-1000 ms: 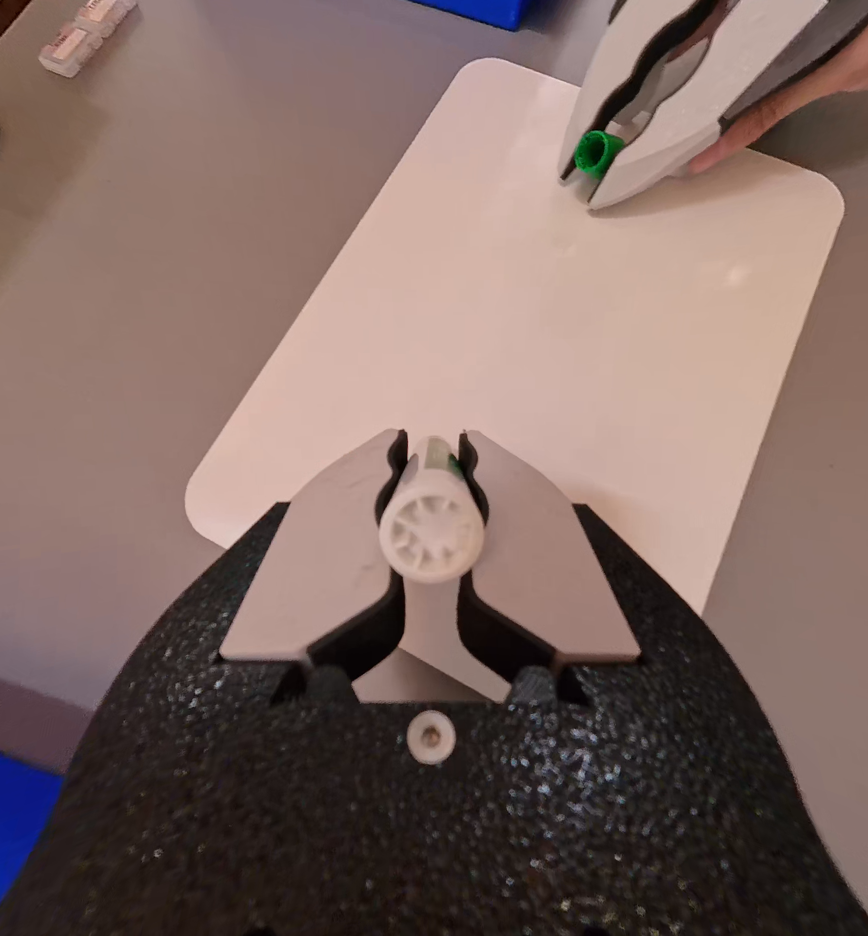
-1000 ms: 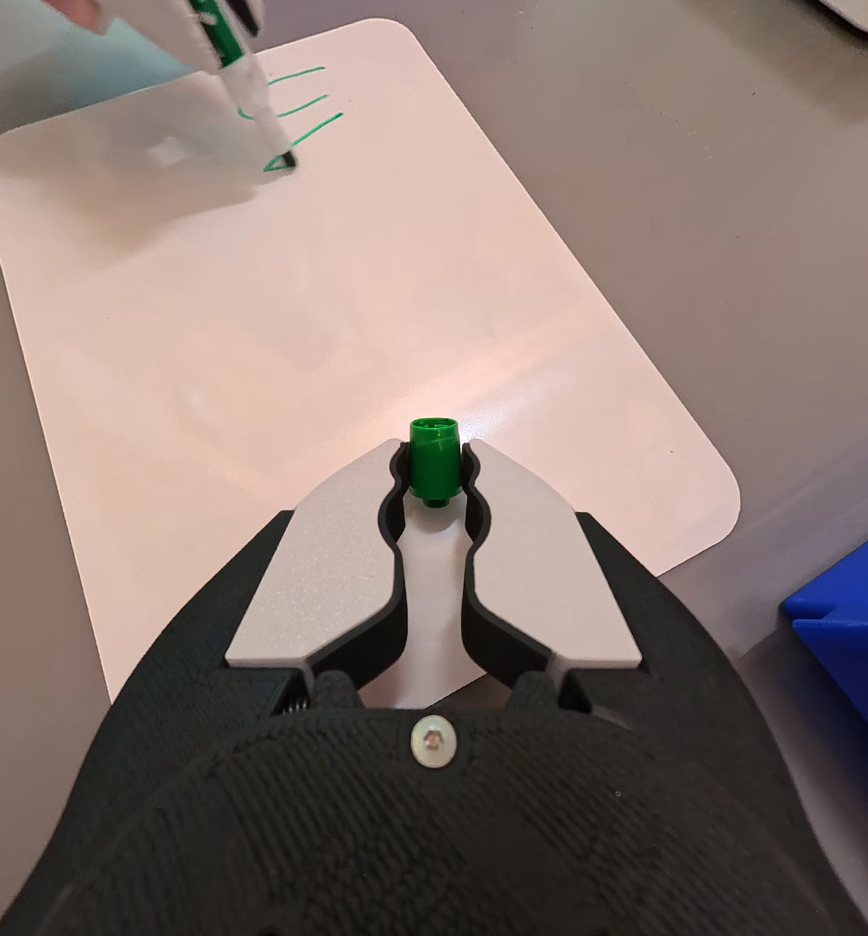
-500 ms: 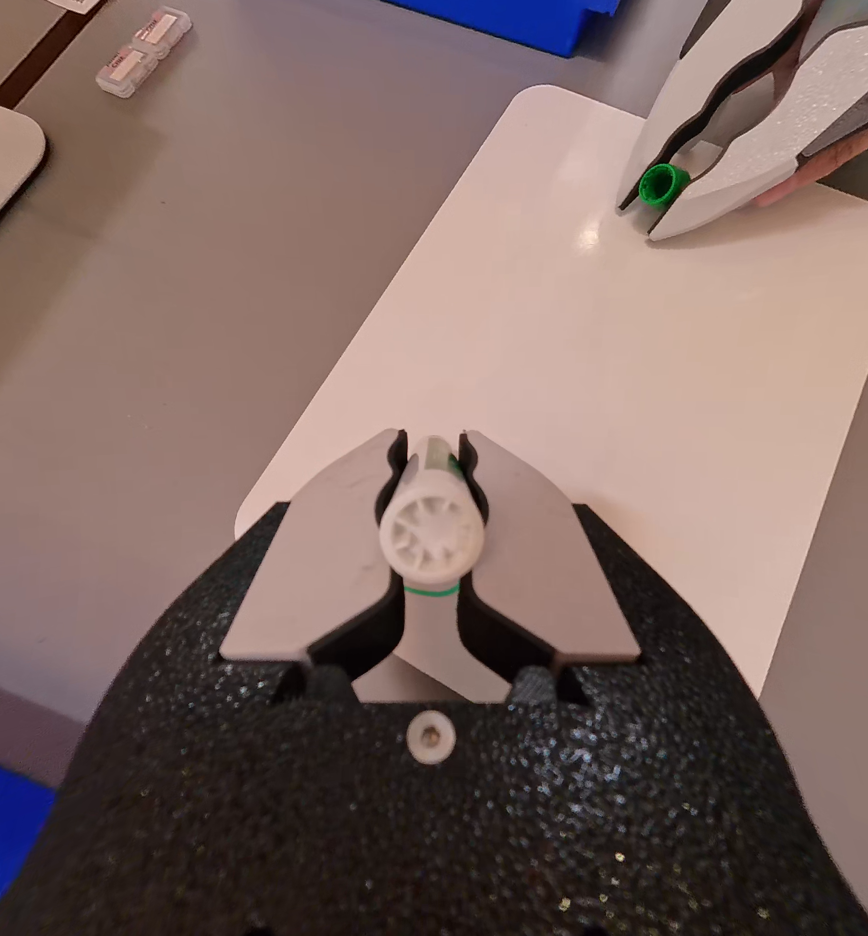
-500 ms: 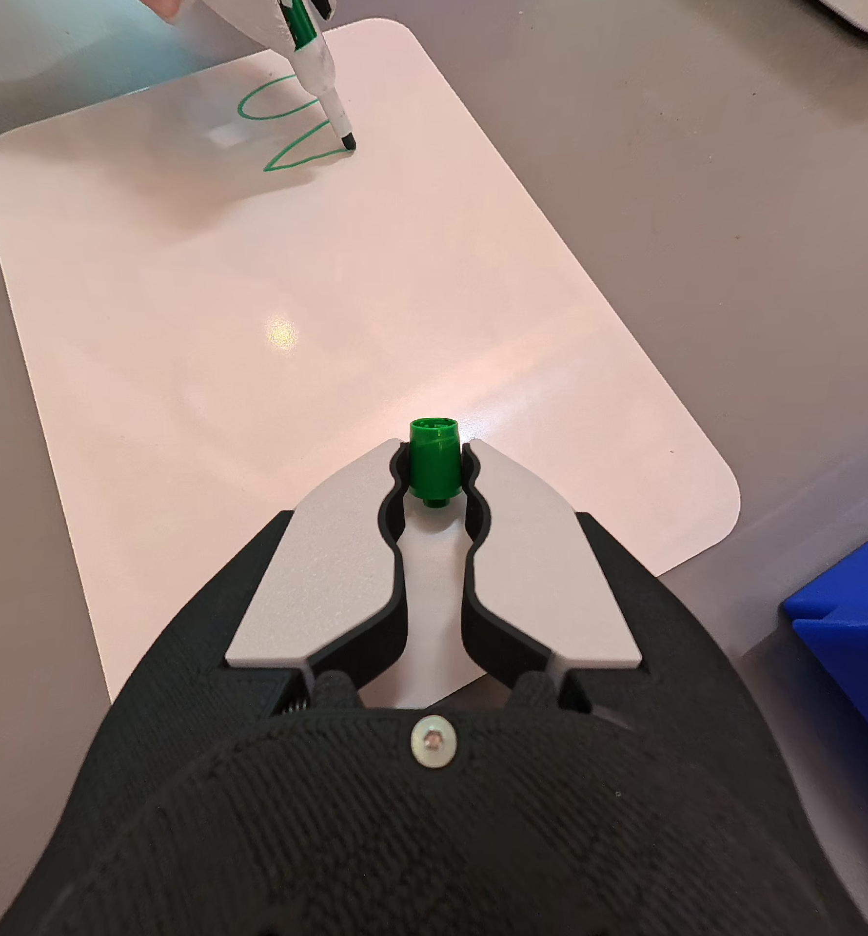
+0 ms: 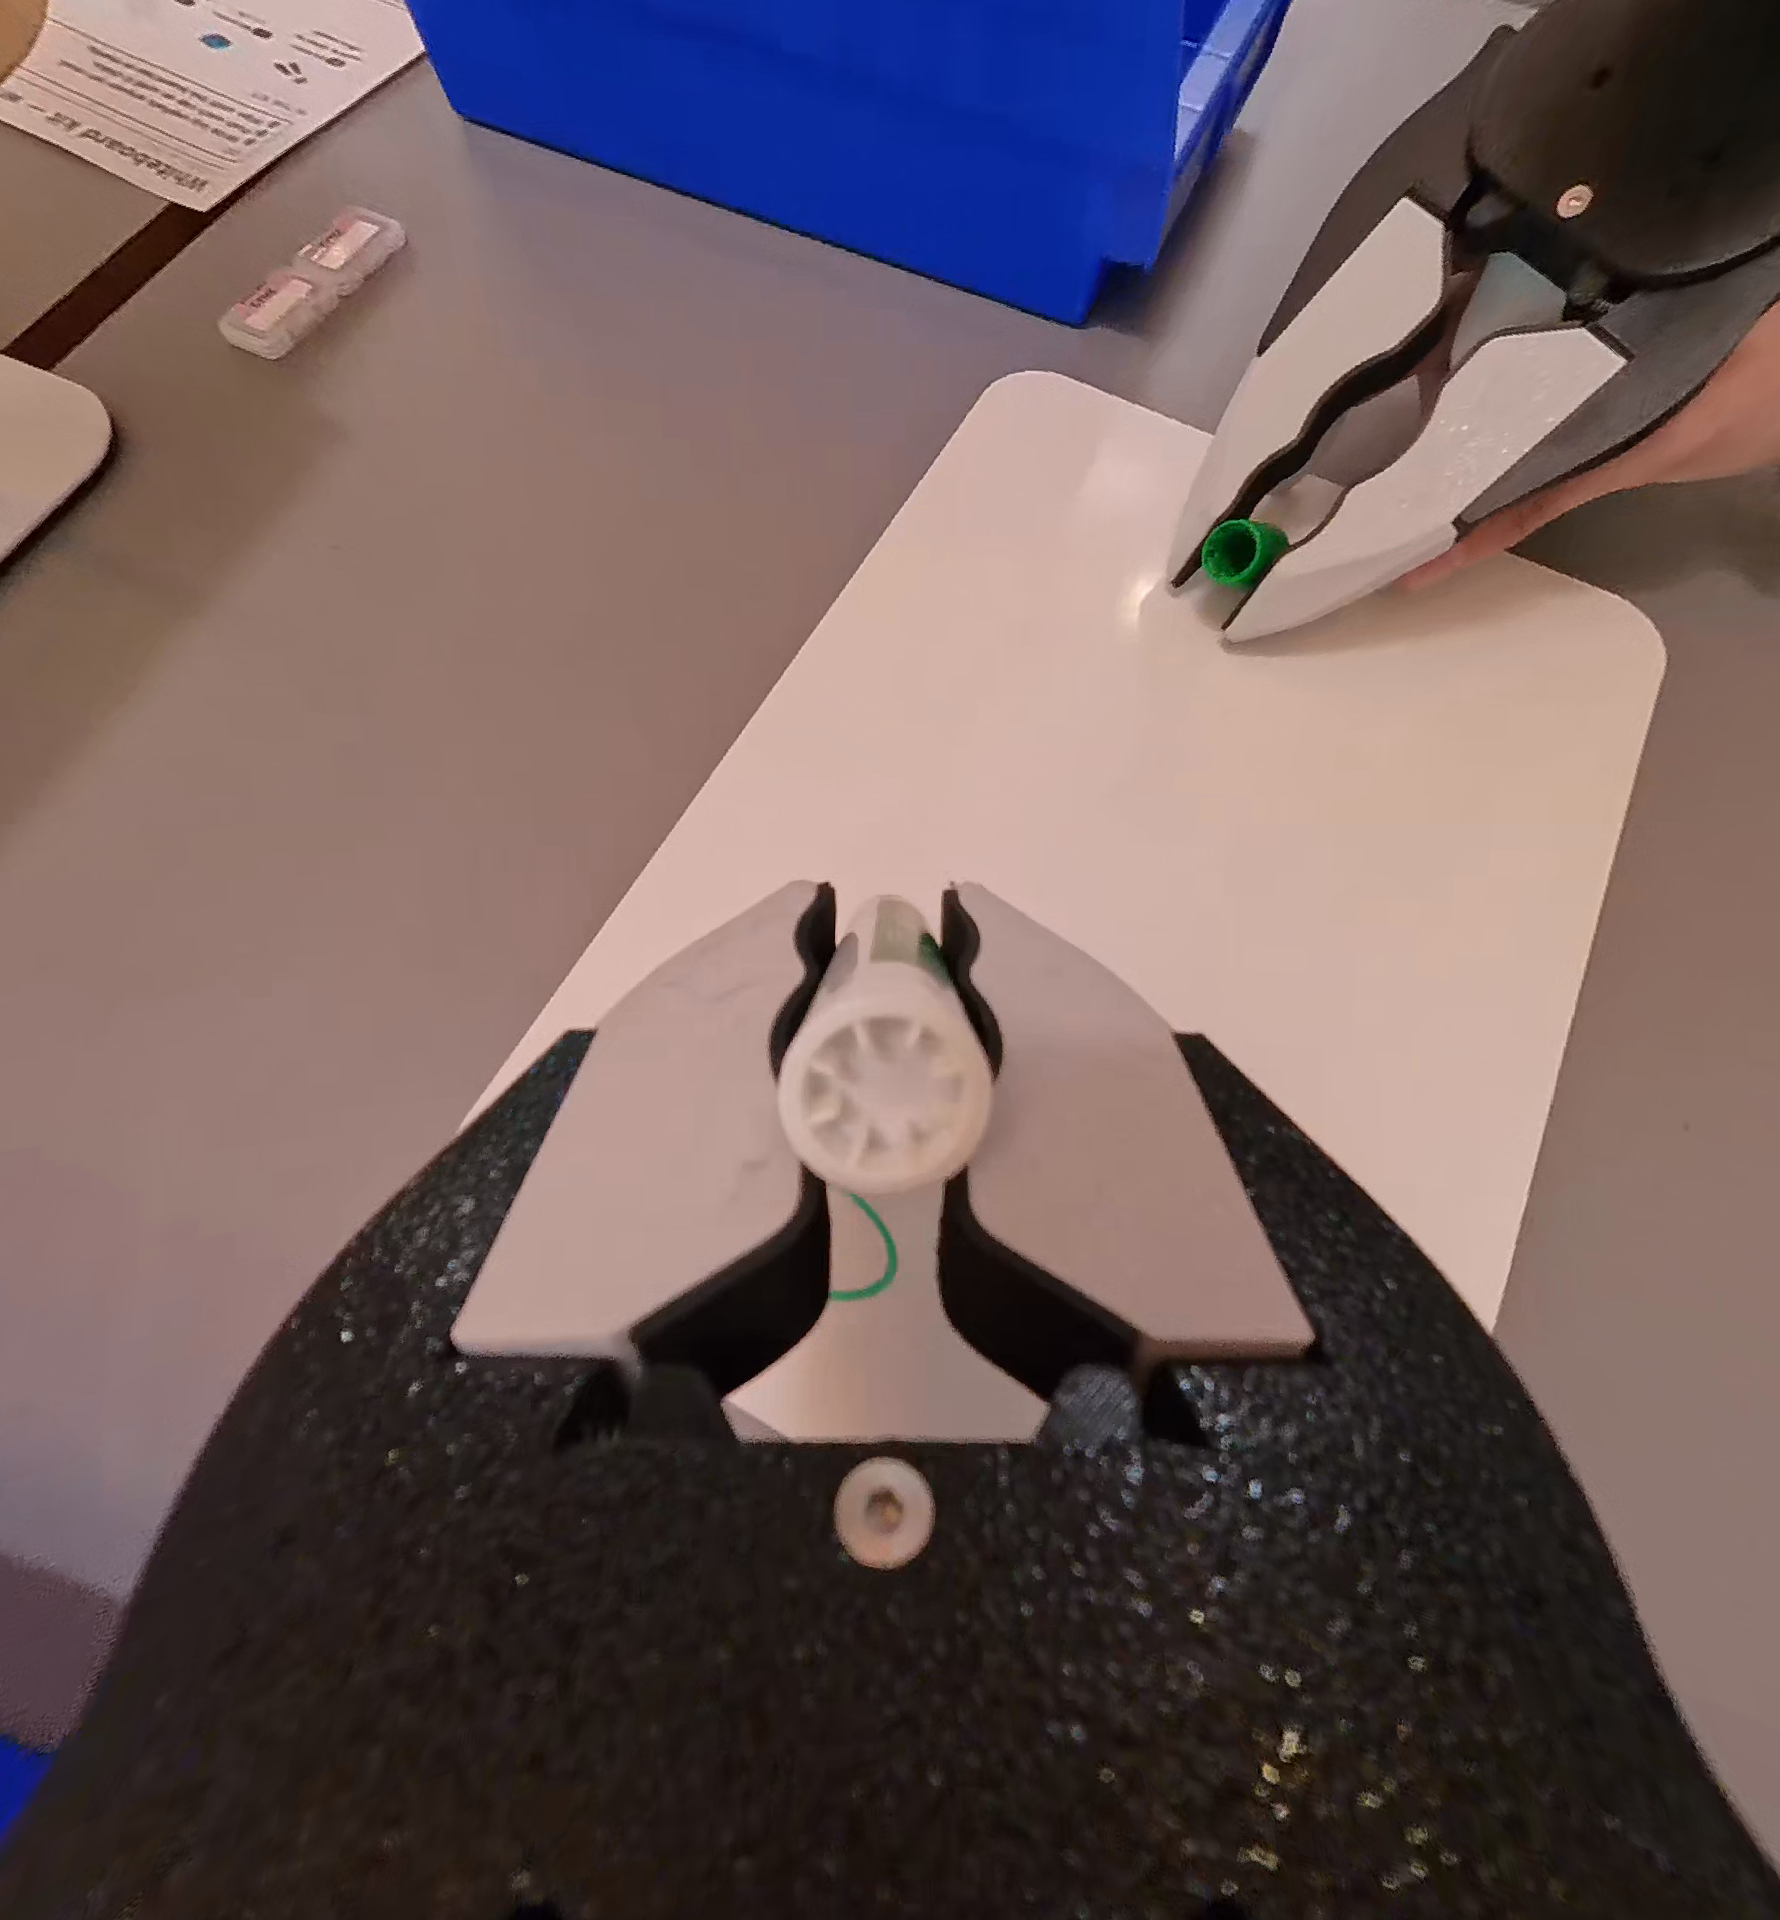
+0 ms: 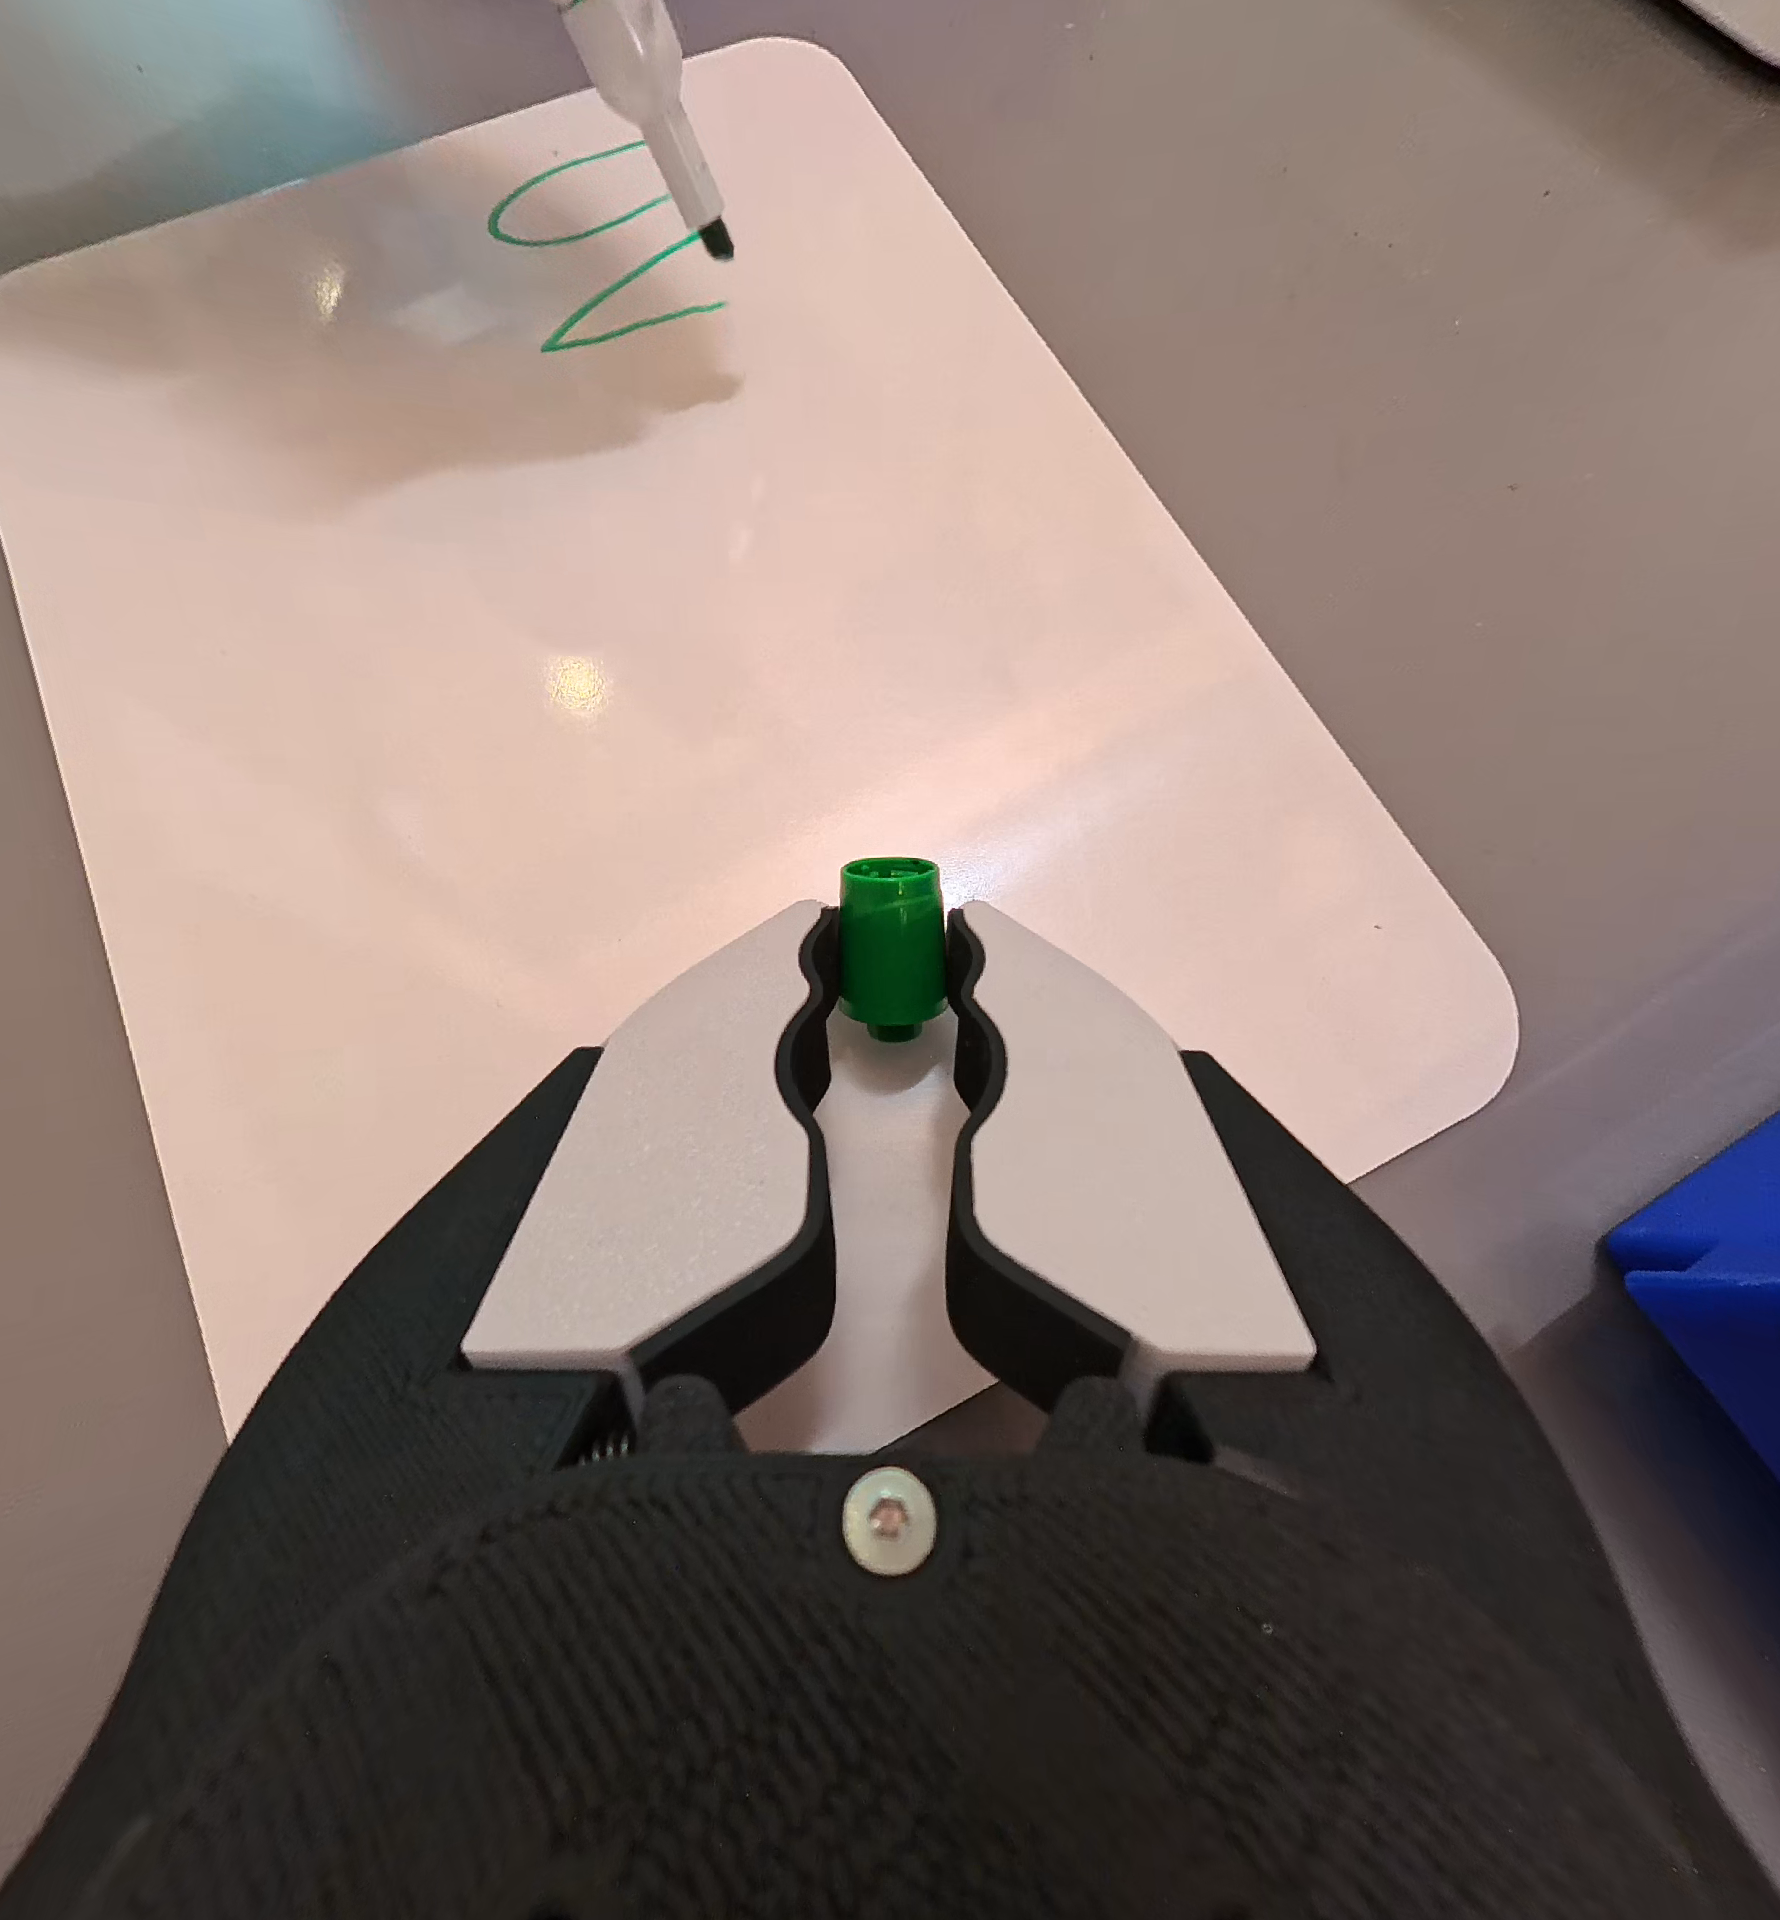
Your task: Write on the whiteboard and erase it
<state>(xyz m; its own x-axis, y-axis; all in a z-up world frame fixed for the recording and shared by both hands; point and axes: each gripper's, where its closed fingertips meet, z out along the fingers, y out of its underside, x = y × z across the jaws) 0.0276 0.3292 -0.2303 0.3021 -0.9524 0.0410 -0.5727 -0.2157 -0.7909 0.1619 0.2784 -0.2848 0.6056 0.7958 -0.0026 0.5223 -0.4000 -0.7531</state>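
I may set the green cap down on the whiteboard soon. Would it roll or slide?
The cap looks round and slightly tapered, so on its side it would probably roll in a curve. The whiteboard is glossy, so it may also slide. Stood on its open end, it should stay put.

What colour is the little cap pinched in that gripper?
Green. The cap shows best in the right wrist view, clamped in the right gripper.

Warm overhead glare on the whiteboard [image 6: 574, 681]; edges perhaps slightly blurred.
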